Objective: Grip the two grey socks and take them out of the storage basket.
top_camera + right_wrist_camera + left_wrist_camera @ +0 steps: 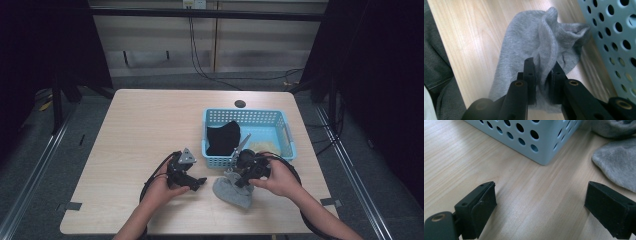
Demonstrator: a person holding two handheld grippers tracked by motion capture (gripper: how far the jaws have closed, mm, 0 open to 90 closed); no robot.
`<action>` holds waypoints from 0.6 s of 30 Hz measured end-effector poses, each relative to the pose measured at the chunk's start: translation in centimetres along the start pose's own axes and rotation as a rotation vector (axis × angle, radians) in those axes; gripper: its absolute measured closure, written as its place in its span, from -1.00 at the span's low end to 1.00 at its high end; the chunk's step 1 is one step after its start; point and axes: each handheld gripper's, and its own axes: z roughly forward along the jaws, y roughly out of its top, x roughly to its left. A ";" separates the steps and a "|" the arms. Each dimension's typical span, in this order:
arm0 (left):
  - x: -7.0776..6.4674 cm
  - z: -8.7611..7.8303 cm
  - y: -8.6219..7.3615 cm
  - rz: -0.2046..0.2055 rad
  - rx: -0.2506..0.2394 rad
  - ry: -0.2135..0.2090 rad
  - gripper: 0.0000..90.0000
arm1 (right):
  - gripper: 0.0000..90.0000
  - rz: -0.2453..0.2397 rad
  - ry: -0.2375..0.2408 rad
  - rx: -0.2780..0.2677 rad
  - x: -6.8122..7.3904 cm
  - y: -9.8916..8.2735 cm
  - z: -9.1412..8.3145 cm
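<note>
By the basket's point(289, 134) near wall toward the table's point(140, 125) front edge, the right gripper point(543, 82) had its jaws clamped on a fold of the grey sock point(524, 57), seemingly for lifting, while the left gripper point(540, 205) waited, jaws apart.

The sock point(529, 47) is plain grey knit, short and crumpled, lying on the light wood counter point(145, 130) just in front of the blue basket point(220, 161), near its front corner. One fold of it stands up in a ridge, pinched between the right tongs point(541, 82), while the rest spreads flat on the wood. Its open cuff end bunches up beside the basket wall.
</note>
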 end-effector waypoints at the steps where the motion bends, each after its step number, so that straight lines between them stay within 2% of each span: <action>1: 0.0 0.0 0.0 0.000 0.000 0.000 -0.79 | 0.75 -0.003 0.001 0.002 0.0 0.1 0.1; 10: 0.0 0.0 0.0 0.000 0.000 0.000 -0.79 | 0.51 -0.005 -0.010 0.009 0.1 0.2 0.4; 16: 0.0 0.0 0.0 0.000 0.000 -0.003 -0.79 | 0.21 0.011 -0.015 -0.001 0.0 0.0 -0.2; 18: 0.0 0.0 0.0 0.000 0.000 0.000 -0.79 | 0.07 0.031 -0.017 -0.005 0.1 0.0 -0.4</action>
